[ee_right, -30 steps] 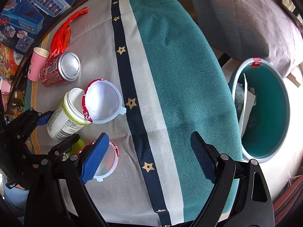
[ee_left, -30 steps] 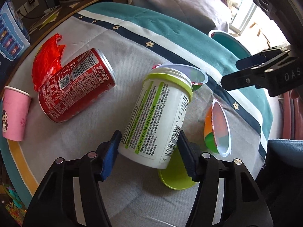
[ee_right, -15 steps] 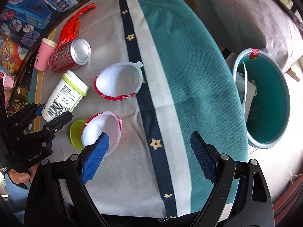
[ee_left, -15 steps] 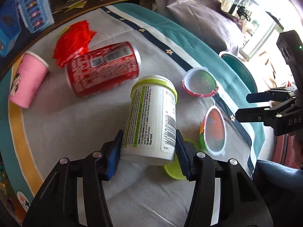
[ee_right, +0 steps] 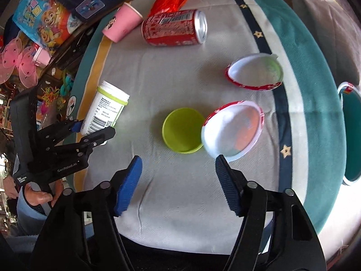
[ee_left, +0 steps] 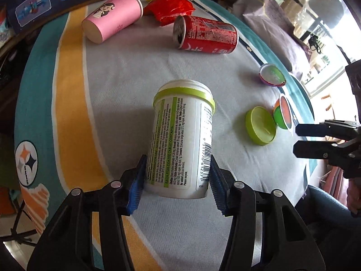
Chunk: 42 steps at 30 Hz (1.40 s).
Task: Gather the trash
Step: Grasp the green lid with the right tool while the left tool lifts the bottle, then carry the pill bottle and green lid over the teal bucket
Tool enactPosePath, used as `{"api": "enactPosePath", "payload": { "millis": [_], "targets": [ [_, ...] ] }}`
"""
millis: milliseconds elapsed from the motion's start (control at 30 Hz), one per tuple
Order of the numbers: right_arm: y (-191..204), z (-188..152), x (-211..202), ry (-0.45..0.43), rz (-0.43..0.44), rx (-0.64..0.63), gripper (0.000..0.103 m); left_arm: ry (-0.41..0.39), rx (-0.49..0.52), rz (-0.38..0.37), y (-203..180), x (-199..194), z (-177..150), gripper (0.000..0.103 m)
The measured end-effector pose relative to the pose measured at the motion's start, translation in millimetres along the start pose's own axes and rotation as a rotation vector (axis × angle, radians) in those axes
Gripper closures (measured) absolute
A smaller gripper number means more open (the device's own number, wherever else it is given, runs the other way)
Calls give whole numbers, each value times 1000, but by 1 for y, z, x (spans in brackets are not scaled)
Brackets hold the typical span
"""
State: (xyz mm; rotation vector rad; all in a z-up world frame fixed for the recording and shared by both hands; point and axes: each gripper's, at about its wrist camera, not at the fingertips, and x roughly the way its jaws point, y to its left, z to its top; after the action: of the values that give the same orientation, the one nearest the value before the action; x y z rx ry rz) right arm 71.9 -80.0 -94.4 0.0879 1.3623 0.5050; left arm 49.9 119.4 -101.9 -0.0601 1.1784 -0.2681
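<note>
Left gripper [ee_left: 176, 180] is clamping the white green-labelled plastic bottle [ee_left: 180, 144]; right gripper [ee_right: 178, 176], jaws closing empty, is risking nudging the lime-green round lid [ee_right: 182, 133] away.

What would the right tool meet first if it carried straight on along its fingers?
Probably the green lid, lying on the tablecloth ahead of the closing, empty right tool; depth is uncertain.

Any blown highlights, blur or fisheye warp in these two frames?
Left wrist: window at upper right blown out, table edge bows hard, bottle label sharp. Right wrist: strong daylight from the right, bin side washed out, soft shadow beside the green lid, corners vignetted, slight blur overall.
</note>
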Motion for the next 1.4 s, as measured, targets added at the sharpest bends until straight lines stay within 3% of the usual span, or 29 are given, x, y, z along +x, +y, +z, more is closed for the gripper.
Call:
{"api": "enactPosePath", "payload": {
  "millis": [167, 567, 600, 633, 1000, 1033, 1067, 1100, 1200, 1400],
  "targets": [
    [1, 1, 21, 34, -55, 14, 45, -9, -1, -17, -2, -1, -2, 46],
    [23, 24, 40, -38, -210, -106, 37, -19, -35, -10, 20, -6, 7, 28],
    [26, 23, 41, -49, -237, -131, 40, -18, -41, -11, 23, -7, 7, 27],
    [29, 23, 41, -66, -279, -160, 50, -18, -45, -10, 25, -7, 7, 27],
    [22, 31, 9, -83, -131, -107, 50, -5, -55, 19, 24, 1, 15, 27],
    [22, 33, 4, -96, -119, -107, 50, -7, -60, 24, 24, 1, 16, 29],
    [23, 33, -2, -109, -109, -107, 50, -10, -63, 25, 23, 1, 17, 48],
    [22, 34, -10, -126, -98, -107, 50, -8, -67, 36, 22, 0, 18, 52],
    [17, 36, -28, -171, -79, -101, 50, -15, -84, 74, 21, -3, 22, 52],
    [-9, 39, -57, -236, -70, -46, 50, -58, -100, 70, 9, -24, 32, 52]
  ]
}}
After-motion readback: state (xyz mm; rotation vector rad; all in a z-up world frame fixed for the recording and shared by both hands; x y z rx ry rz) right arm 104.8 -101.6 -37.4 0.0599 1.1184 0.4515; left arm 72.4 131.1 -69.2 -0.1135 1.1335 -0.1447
